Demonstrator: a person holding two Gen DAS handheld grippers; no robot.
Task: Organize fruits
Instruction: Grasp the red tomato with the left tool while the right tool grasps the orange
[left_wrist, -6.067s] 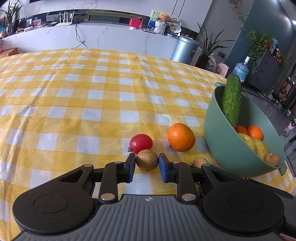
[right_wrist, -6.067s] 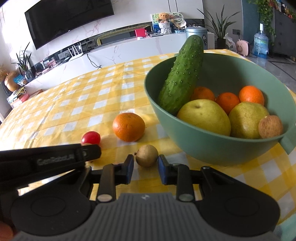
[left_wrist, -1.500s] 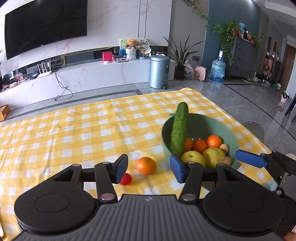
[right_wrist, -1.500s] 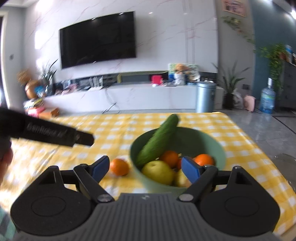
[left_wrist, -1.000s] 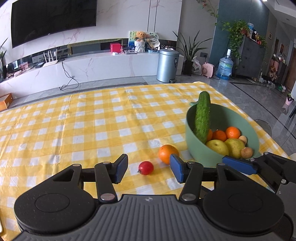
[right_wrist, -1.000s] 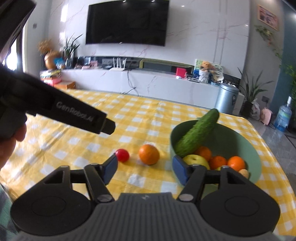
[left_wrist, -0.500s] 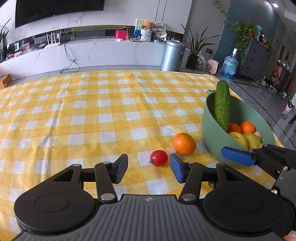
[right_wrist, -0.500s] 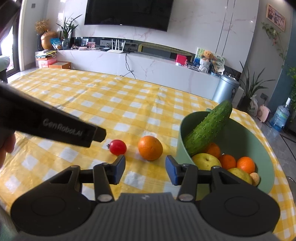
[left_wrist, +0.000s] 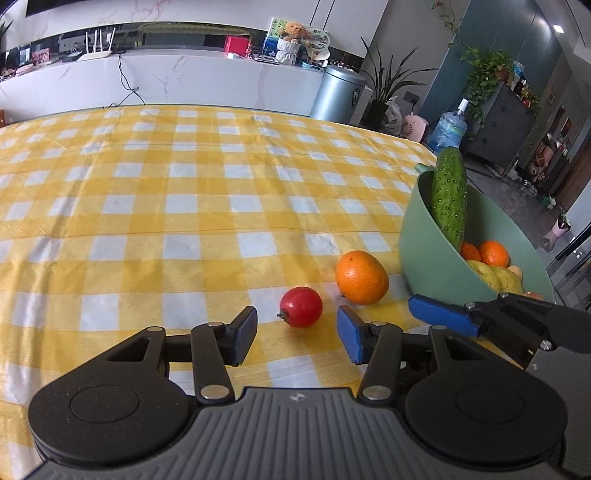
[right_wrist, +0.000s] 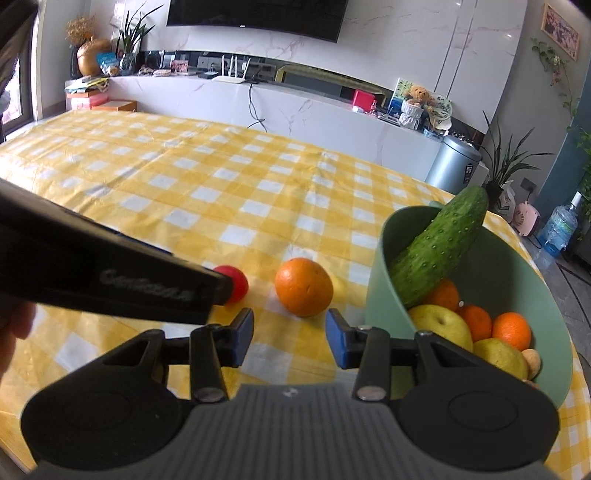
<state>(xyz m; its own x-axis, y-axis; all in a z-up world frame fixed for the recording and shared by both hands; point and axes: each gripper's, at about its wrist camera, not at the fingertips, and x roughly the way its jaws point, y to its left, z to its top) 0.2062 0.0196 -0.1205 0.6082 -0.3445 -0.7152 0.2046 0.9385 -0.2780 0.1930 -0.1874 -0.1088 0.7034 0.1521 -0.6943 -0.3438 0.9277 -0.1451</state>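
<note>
A red tomato (left_wrist: 301, 306) lies on the yellow checked cloth just ahead of my left gripper (left_wrist: 297, 336). Its jaws are closing with nothing between the pads. An orange (right_wrist: 303, 291) sits just beyond my right gripper (right_wrist: 290, 338), whose jaws are also closing on nothing. In the left wrist view the orange (left_wrist: 362, 277) is right of the tomato, beside the green bowl (left_wrist: 421, 251). The bowl (right_wrist: 380, 295) holds a cucumber (right_wrist: 439, 247), pears, small oranges and small brown fruits. The left tool's black housing (right_wrist: 110, 280) hides part of the tomato (right_wrist: 238, 284).
One blue pad (left_wrist: 441, 314) of the right tool reaches in from the right, close to the bowl's near wall. The checked table (left_wrist: 184, 192) stretches far to the left and back. A person's hand (right_wrist: 14, 325) shows at the left edge.
Both grippers have come down and closer to the table, so the tomato and orange look larger. Both pairs of jaws have narrowed. The two small brown fruits seen earlier are off the cloth.
</note>
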